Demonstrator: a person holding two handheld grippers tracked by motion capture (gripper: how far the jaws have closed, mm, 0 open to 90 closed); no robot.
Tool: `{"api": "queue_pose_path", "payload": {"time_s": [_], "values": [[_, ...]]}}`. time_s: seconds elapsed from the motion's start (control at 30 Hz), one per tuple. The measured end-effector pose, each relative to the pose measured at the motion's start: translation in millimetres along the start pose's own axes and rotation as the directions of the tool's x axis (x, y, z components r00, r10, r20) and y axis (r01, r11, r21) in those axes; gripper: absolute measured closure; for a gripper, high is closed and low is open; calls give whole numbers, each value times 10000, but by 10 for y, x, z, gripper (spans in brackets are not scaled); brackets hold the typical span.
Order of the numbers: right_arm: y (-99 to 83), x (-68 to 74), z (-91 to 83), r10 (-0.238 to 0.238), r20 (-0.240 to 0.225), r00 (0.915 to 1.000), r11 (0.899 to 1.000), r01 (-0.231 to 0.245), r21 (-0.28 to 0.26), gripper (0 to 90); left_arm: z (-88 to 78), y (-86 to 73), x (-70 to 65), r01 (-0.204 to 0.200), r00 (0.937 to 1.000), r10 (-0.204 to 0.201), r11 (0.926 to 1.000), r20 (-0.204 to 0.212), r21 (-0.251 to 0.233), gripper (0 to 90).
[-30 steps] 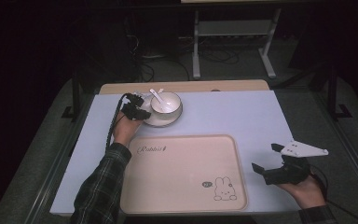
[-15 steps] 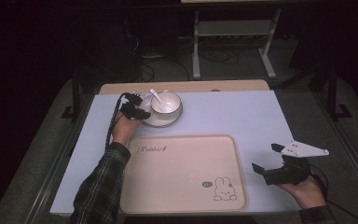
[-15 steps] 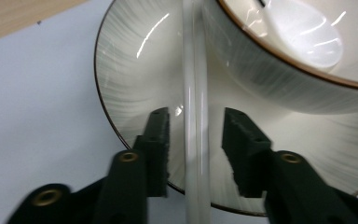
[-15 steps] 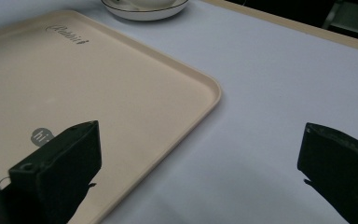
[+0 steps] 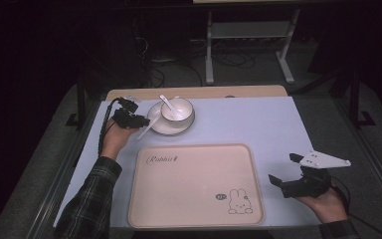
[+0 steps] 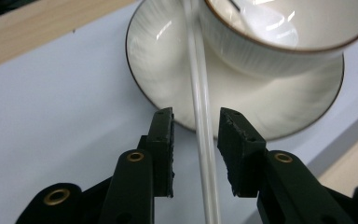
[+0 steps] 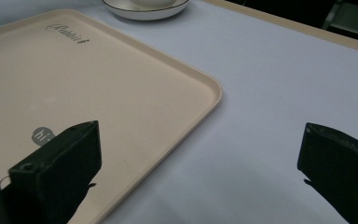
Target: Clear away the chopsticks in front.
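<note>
Far left on the desk (image 5: 258, 124), the left tongs (image 6: 196, 140) are straddling a white spoon handle (image 6: 200, 135); jaws have just been closing, yet gaps are showing on both sides, so nothing is gripped. Handle's long axis is running straight away from the tongs, up over the saucer (image 6: 158, 70) rim and leaning against the cup (image 6: 270, 51). A second spoon (image 5: 165, 101) is sitting in the cup. Saucer rim and cup wall are standing closest to the lift path. Nearer the person, the tray (image 5: 194, 184) is lying bare. Far right, the right tongs (image 5: 284, 169) are hovering wide apart, well away; left hand is clearly nearer.
</note>
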State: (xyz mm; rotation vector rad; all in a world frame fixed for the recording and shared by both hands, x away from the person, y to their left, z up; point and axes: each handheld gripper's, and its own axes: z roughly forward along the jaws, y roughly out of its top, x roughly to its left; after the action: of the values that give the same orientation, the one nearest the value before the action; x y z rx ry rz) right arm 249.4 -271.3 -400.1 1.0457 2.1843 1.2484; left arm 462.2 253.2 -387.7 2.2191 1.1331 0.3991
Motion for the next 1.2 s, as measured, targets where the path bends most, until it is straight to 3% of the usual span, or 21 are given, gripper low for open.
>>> {"api": "queue_pose_path", "payload": {"time_s": [0.3,0.77,1.2], "values": [[-3,4,6,2,12,10000,10000,-2,16,0,68,-140,39,299,9990,-304,9994,321,155,735],[-8,-5,-3,38,17,10000,10000,-38,15,0,218,-166,11,299,9995,-304,9976,84,619,808],[-8,-8,-6,25,19,10000,10000,-25,-5,0,176,-150,19,379,9993,-377,9986,-69,375,858]]}}
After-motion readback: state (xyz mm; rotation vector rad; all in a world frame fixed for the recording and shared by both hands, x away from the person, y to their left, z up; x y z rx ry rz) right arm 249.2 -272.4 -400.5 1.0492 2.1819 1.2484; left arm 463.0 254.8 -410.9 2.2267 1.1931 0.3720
